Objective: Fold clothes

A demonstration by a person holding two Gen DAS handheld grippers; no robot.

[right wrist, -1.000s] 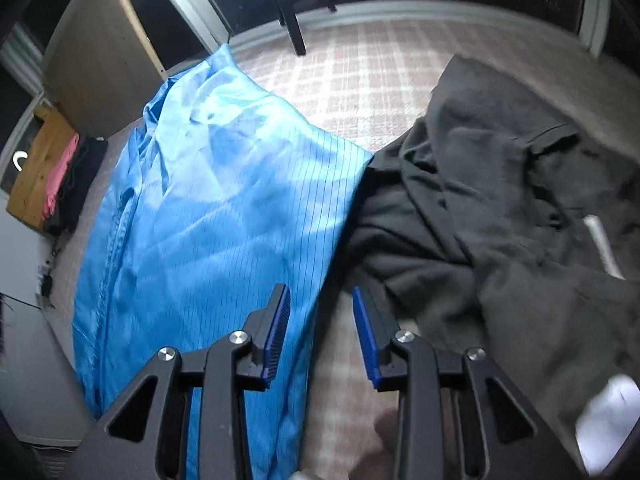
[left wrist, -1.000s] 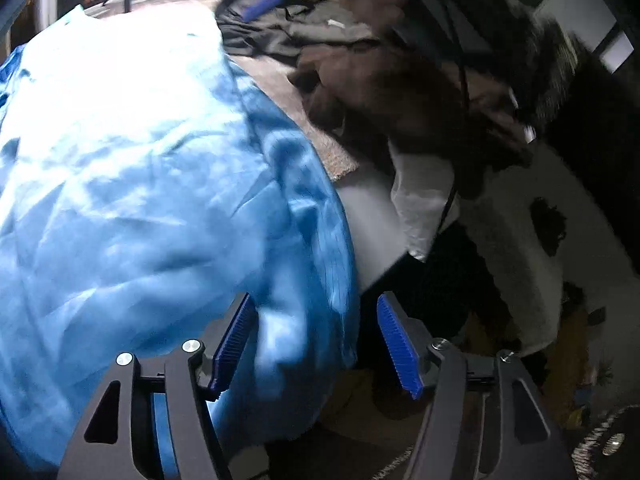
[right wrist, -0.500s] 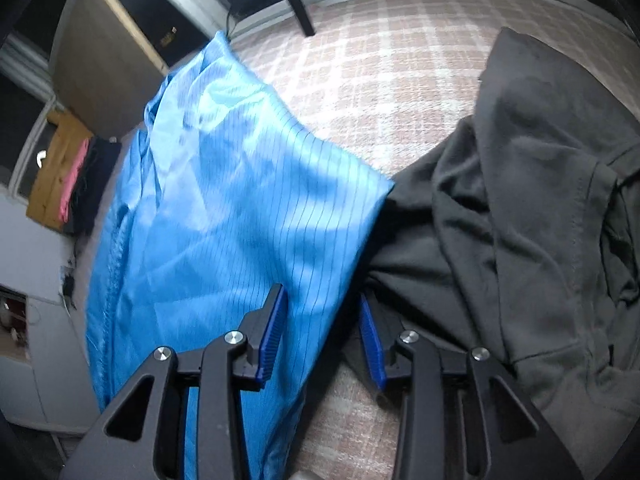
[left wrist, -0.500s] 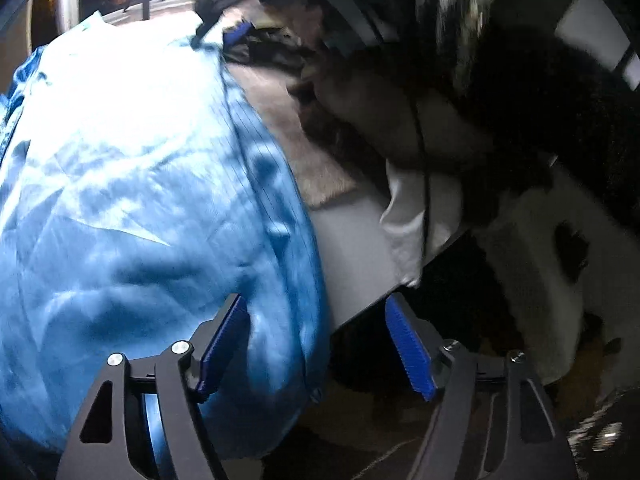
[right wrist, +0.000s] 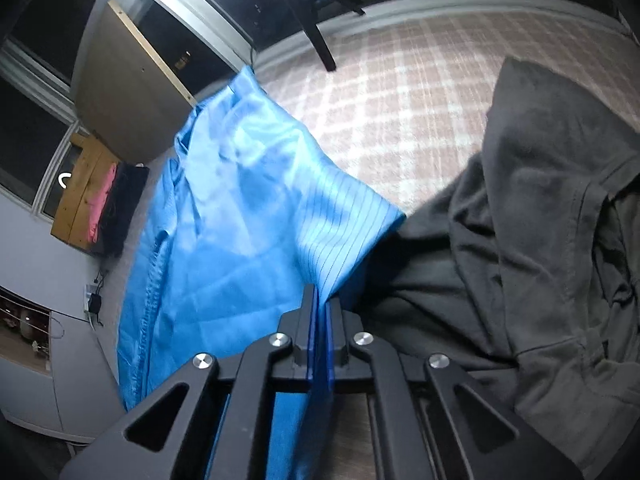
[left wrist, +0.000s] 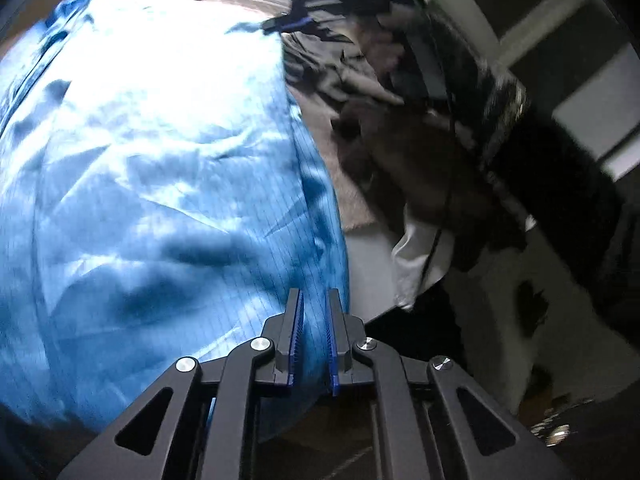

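Note:
A shiny blue garment [left wrist: 160, 160] with thin dark stripes lies spread on the checked bed cover [right wrist: 420, 100]. My left gripper [left wrist: 314, 300] is at the garment's near right edge. Its jaws are closing and a fold of the blue cloth is pinched between the blue pads [left wrist: 297, 336]. In the right wrist view the same blue garment [right wrist: 240, 220] runs away to the upper left. My right gripper [right wrist: 322, 300] is shut on its near edge, just below the striped corner. A dark grey garment [right wrist: 540, 240] lies crumpled immediately to the right of that grip.
A blurred heap of dark and brown clothes [left wrist: 400, 160] lies right of the blue garment, with a white cloth [left wrist: 412, 264] hanging at the bed edge. Beyond the bed stand a chair leg [right wrist: 320, 40], a leaning wooden board [right wrist: 132, 92] and a wooden shelf [right wrist: 80, 208].
Both grippers went from open to closed on the blue garment's edge. The left one shifted left onto the cloth and rolled. The right one moved forward to the garment's near edge.

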